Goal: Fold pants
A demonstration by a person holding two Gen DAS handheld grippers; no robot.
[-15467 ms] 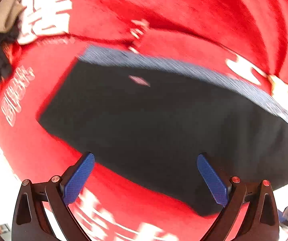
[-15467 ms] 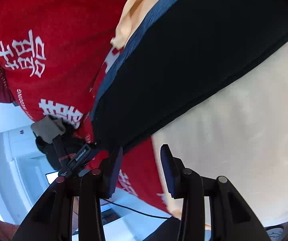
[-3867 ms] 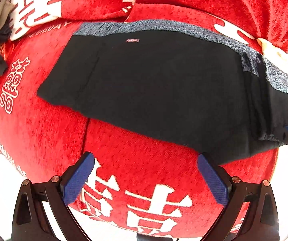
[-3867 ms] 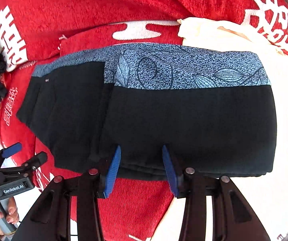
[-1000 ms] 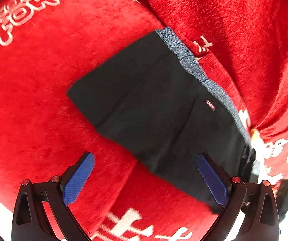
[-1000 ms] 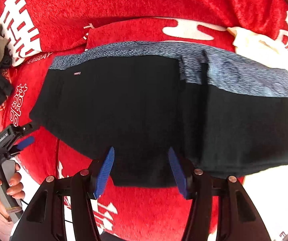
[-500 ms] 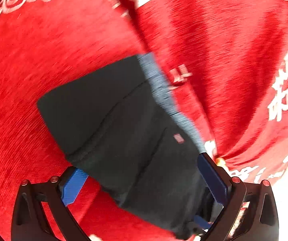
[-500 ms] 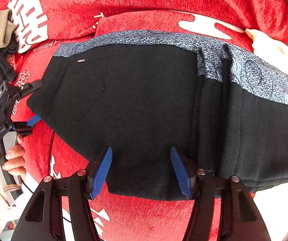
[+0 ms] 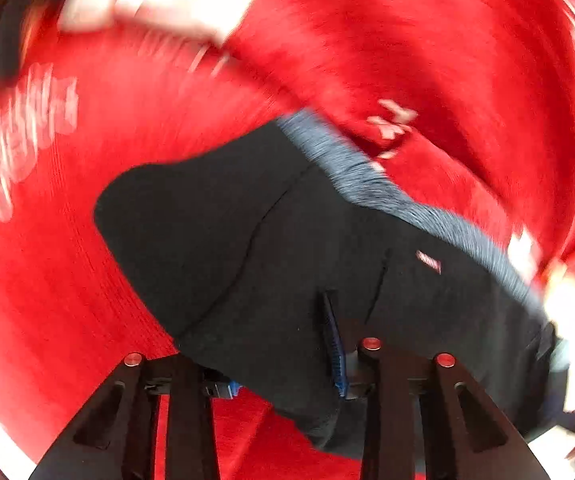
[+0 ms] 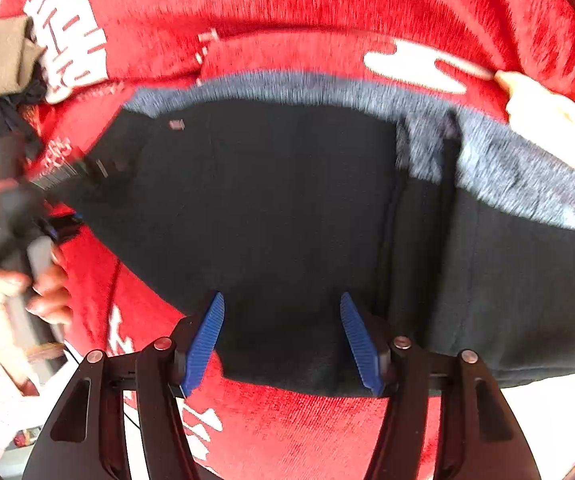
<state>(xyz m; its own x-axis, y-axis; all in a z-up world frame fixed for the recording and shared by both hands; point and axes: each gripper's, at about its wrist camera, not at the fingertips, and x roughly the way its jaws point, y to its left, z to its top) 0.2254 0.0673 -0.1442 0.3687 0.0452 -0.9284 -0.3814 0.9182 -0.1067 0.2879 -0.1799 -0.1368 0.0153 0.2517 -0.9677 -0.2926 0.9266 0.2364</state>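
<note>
The pants [image 10: 287,200] lay on the red cover [image 10: 327,8], part-folded at right; the left gripper [image 9: 283,364] was clamped on their left end, the right gripper [image 10: 283,340] parted over the near edge, so carrying that end rightward seemed next.

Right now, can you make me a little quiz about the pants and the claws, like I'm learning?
1. True or false: the left claw is clamped on the pants.
2. What colour is the blanket under the pants: A green, B red, C yellow?
3. Fill in: the right claw is ____, its blue fingers apart over the pants' near edge.

Key: 1 true. 2 B. 3 open.
</note>
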